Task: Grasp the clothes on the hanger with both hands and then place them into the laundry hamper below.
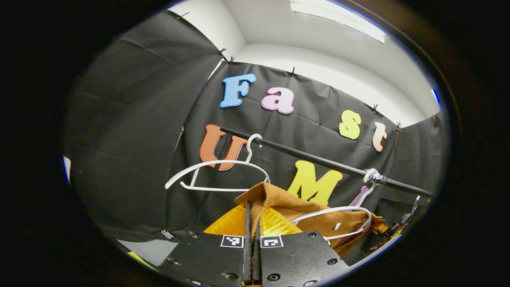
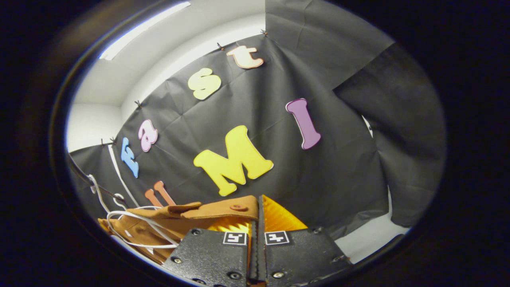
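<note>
Here: two tools | left tool (image 1: 252,223) pinches one brown shirt (image 1: 318,217) | right tool (image 2: 257,223) pinches it too | shirt on hanger (image 1: 338,223), below rail (image 1: 318,161) | two white hangers, spare hanger (image 1: 217,175) bare | no legible labels

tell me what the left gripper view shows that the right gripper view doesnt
Left gripper view: an empty white hanger hooked on a black rail, with the left gripper shut on a fold of the brown garment.

Right gripper view: a round button on the garment's edge, where the right gripper is shut on the cloth.

Both: the brown garment with a white hanger tangled in it.
</note>
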A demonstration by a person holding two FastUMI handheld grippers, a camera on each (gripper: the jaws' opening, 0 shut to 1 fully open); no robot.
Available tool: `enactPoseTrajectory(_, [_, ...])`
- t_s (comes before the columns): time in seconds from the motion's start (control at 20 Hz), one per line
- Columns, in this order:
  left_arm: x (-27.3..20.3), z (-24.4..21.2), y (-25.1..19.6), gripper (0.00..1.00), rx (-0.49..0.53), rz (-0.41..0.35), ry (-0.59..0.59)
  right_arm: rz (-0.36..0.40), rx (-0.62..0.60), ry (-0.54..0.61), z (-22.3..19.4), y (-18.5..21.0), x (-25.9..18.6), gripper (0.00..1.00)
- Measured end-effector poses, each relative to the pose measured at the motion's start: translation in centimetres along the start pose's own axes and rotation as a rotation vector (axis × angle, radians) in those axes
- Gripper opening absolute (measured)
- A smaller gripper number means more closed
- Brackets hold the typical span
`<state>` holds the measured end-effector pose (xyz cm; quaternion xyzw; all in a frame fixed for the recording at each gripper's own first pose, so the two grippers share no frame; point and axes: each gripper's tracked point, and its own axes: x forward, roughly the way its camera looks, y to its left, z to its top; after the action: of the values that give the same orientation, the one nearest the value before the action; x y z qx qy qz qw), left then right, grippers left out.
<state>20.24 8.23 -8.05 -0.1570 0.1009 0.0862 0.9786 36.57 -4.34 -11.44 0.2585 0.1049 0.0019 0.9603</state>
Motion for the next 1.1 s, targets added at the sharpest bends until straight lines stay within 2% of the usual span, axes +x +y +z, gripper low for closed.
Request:
enactPoseTrajectory(0.25, [0.9, -0.7, 0.7, 0.01, -0.025, 0.002, 0.034, 0.020, -0.059, 0.031, -0.6, 0.9, 2.1, 0.04])
enactPoseTrajectory(0.45, [1.4, -2.3, 1.8, 0.01, -0.082, 0.015, 0.072, 0.058, -0.028, 0.085, -2.5, 1.0, 2.9, 0.04])
enactPoseTrajectory(0.55, [1.1, -3.1, 2.4, 0.01, -0.074, 0.017, 0.083, 0.071, -0.030, 0.099, -3.2, 0.8, 3.3, 0.04])
enactPoseTrajectory(0.75, [1.3, -4.1, 3.1, 0.01, -0.140, -0.001, 0.106, 0.072, -0.029, 0.126, -4.3, 0.0, 3.5, 0.04])
enactPoseTrajectory(1.1, [0.3, -6.9, 4.8, 0.01, -0.160, 0.020, 0.164, 0.061, -0.079, 0.164, -6.6, -1.4, 2.5, 0.04])
